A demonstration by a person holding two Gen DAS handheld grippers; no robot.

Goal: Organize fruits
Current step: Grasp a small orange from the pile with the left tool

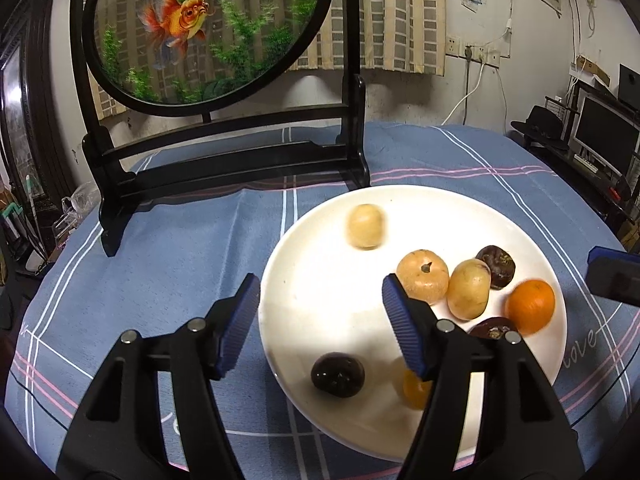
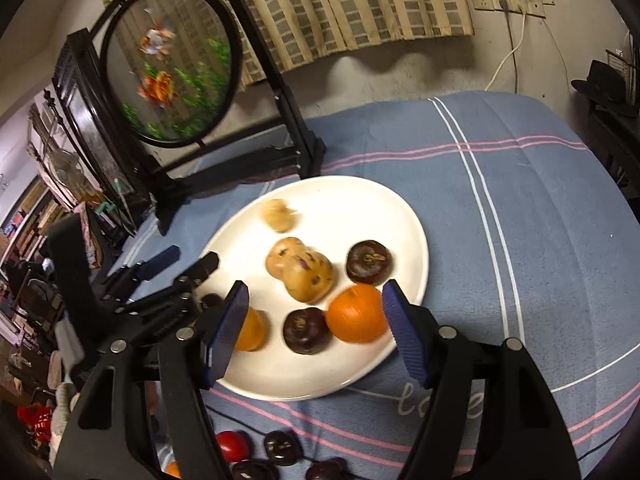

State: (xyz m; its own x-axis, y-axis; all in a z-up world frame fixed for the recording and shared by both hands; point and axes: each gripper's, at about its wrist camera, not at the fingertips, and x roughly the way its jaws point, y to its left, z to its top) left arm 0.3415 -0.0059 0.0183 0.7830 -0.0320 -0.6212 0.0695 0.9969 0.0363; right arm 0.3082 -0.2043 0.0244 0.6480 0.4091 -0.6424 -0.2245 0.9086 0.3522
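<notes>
Plate: white plate [image 1: 304,280] on a blue striped tablecloth [image 1: 180,264], in front of a black-framed round goldfish screen [image 1: 208,32]
Fruits on plate: eight pieces in all
Pale fruits: one pale yellow fruit [image 1: 365,226] alone toward the far rim, blurred; two more [image 1: 423,281] [image 1: 469,294] touching each other near the middle
Dark fruits: one dark fruit [image 1: 496,266] at the far right, one [image 1: 492,327] just beside the orange, one [image 1: 338,374] near the plate's near-left edge
Oranges: one orange [image 1: 530,306] at the right rim, blurred; a second orange [image 1: 414,390] partly hidden behind the left gripper's right finger
Left gripper: left gripper [image 1: 320,316] spread about halfway, nothing between the pads; it hangs over the plate's near-left edge
Right gripper: right gripper [image 2: 316,332] spread about halfway, pads clear of all fruit; the orange [image 2: 356,314] and a dark fruit [image 2: 306,330] lie on the plate below the gap
Off plate: in the right wrist view, a red fruit [image 2: 231,446] and several dark fruits [image 2: 282,446] lie on the cloth near the bottom edge, well apart from the plate [image 2: 360,196]
</notes>
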